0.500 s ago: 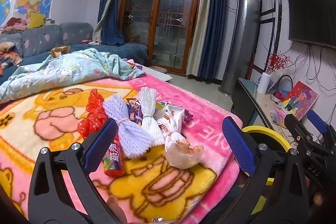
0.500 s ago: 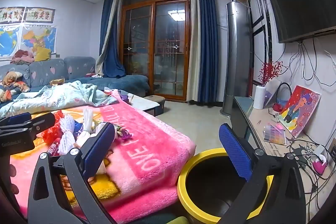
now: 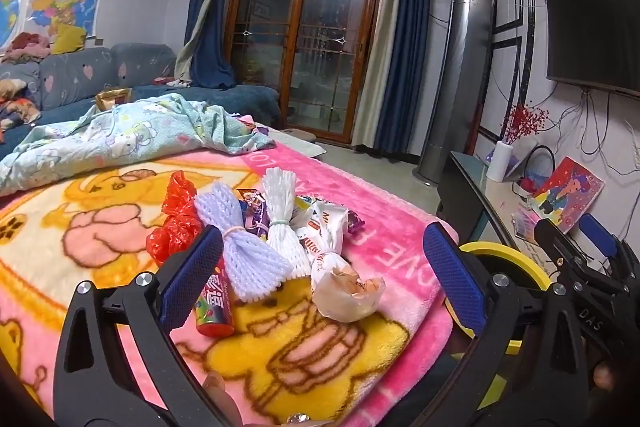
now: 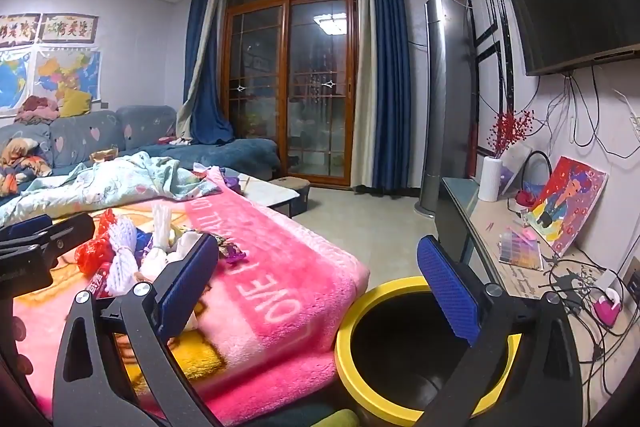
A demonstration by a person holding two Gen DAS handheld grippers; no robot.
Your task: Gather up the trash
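Fleece blanket, round bin, heap of wrappers, both tools spread wide.

The plush pink-and-yellow blanket [image 3: 120, 227] carries crinkly trash: foam-net sleeves [image 3: 248, 251], a crumpled white wrapper [image 3: 344, 291], a red candy tube [image 3: 214, 307]. The yellow-rimmed bin [image 4: 400, 407] stands beside it. The left gripper [image 3: 320, 291] and right gripper [image 4: 320, 291] gape, holding nothing.

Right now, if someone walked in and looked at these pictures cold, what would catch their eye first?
Probably the bright pink cartoon blanket that fills the foreground, with a small heap of trash on it: a red plastic bag, foam fruit nets and candy wrappers. Next, the yellow-rimmed bin that stands open just beyond the blanket's corner, below the right gripper.
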